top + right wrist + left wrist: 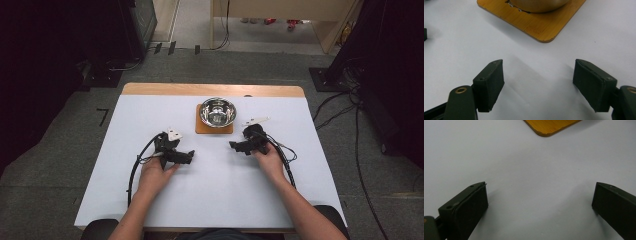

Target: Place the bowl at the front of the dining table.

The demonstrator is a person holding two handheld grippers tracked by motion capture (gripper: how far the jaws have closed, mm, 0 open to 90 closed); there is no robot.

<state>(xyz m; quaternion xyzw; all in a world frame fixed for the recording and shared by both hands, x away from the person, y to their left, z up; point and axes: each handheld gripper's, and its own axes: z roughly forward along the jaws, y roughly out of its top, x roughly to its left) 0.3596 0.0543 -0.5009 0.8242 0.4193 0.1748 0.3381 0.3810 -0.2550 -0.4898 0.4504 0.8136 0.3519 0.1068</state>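
bare table [220, 175] ahead, bowl [218, 111] on board [214, 128] beyond

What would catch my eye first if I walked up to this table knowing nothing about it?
Probably the shiny metal bowl, sitting on a small wooden board at the far middle of the white table. Next, the two black tools on the near side: the left tool and the right tool, one in each hand, both open with nothing between their jaws and pointing inward toward each other.

Bowl [217, 111] on board [201, 129], between both tools.
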